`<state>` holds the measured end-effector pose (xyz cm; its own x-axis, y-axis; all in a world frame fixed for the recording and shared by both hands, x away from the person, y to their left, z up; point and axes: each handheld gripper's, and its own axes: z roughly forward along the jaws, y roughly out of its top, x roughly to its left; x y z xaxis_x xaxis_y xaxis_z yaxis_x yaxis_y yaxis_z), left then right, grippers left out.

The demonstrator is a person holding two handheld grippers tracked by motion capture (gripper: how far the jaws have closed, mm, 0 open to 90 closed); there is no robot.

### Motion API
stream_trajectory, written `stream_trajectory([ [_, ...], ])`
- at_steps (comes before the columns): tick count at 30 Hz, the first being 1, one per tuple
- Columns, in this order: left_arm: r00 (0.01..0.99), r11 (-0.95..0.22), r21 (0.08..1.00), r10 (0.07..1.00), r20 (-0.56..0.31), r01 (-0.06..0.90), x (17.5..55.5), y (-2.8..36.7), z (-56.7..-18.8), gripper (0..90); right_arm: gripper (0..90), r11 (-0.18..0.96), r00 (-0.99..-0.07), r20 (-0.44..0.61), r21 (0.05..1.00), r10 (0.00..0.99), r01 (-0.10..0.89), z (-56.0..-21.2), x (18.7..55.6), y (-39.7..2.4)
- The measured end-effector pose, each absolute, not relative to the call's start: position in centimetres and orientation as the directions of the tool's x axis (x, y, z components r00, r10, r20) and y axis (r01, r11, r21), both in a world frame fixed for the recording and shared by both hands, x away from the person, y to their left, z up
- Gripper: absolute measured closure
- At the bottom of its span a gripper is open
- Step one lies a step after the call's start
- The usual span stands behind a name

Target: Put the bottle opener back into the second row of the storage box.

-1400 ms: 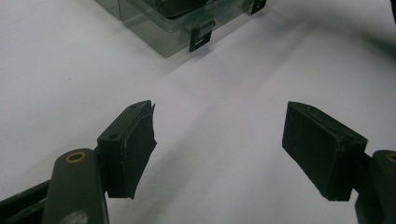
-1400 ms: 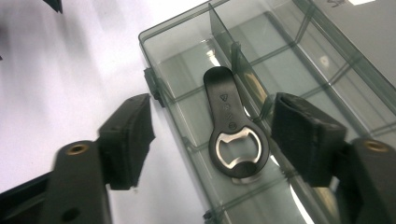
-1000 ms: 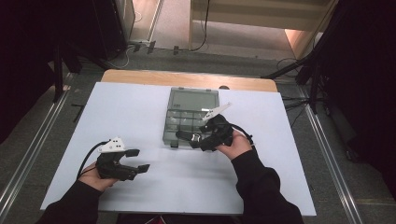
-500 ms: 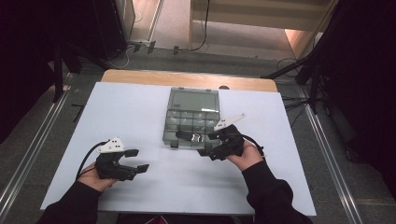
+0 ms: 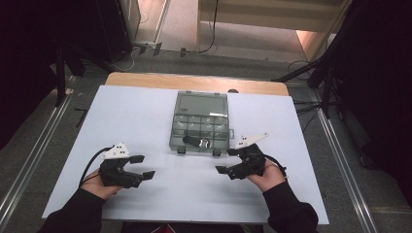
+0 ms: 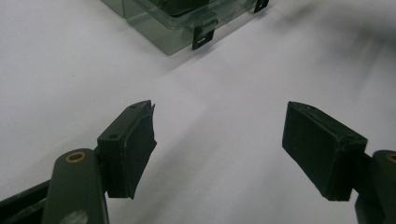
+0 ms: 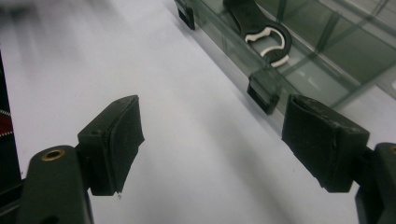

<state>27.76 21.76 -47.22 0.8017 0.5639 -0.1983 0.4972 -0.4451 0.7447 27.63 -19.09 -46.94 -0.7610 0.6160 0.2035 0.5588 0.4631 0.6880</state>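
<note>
- A white table (image 5: 145, 111) is seen from the high view, with a wooden edge strip at its 12 o'clock side; nothing on its surface has shifted since a second ago.
- A clear compartment box (image 5: 200, 121) sits at the table's centre, lid shut, in the same place as before. In the left gripper view only its near corner and a latch (image 6: 204, 35) are caught, cut off by the top edge.
- The right gripper (image 5: 232, 162) has been drawn back from the box front toward 5 o'clock; its jaws are spread apart with nothing between them.
- The left gripper (image 5: 145, 166) is held at 7 o'clock, unmoved, its jaws likewise spread and empty.
- A black tool with a white ring end (image 7: 266, 35) lies in a front compartment; its far end is cut off in the right gripper view, and what it is cannot be made out.
</note>
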Motion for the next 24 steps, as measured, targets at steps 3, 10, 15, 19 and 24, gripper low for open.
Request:
stream_trajectory([
  [3, 0.802, -0.444, 0.744, 0.563, -0.201, 0.498, 27.8, 21.7, -47.2, 25.2, 21.8, 0.452, -0.747, 0.213, 0.682, 0.63, 0.575, -47.2, 27.1, -19.9],
  [10, 0.801, -0.447, 0.742, 0.564, -0.199, 0.5, 27.8, 21.7, -47.2, 25.2, 21.8, 0.433, -0.731, 0.213, 0.687, 0.648, 0.584, -47.7, 26.2, -21.3],
  [15, 0.802, -0.448, 0.742, 0.564, -0.197, 0.498, 27.8, 21.8, -47.2, 25.2, 21.8, 0.432, -0.729, 0.204, 0.69, 0.653, 0.58, -48.0, 25.5, -21.9],
  [19, 0.801, -0.448, 0.742, 0.566, -0.196, 0.498, 27.8, 21.8, -47.2, 25.2, 21.8, 0.437, -0.731, 0.204, 0.687, 0.651, 0.581, -48.3, 25.1, -22.4],
  [24, 0.799, -0.446, 0.744, 0.569, -0.194, 0.498, 27.7, 21.8, -47.2, 25.2, 22.0, 0.426, -0.722, 0.208, 0.688, 0.66, 0.587, -48.8, 24.7, -23.1],
])
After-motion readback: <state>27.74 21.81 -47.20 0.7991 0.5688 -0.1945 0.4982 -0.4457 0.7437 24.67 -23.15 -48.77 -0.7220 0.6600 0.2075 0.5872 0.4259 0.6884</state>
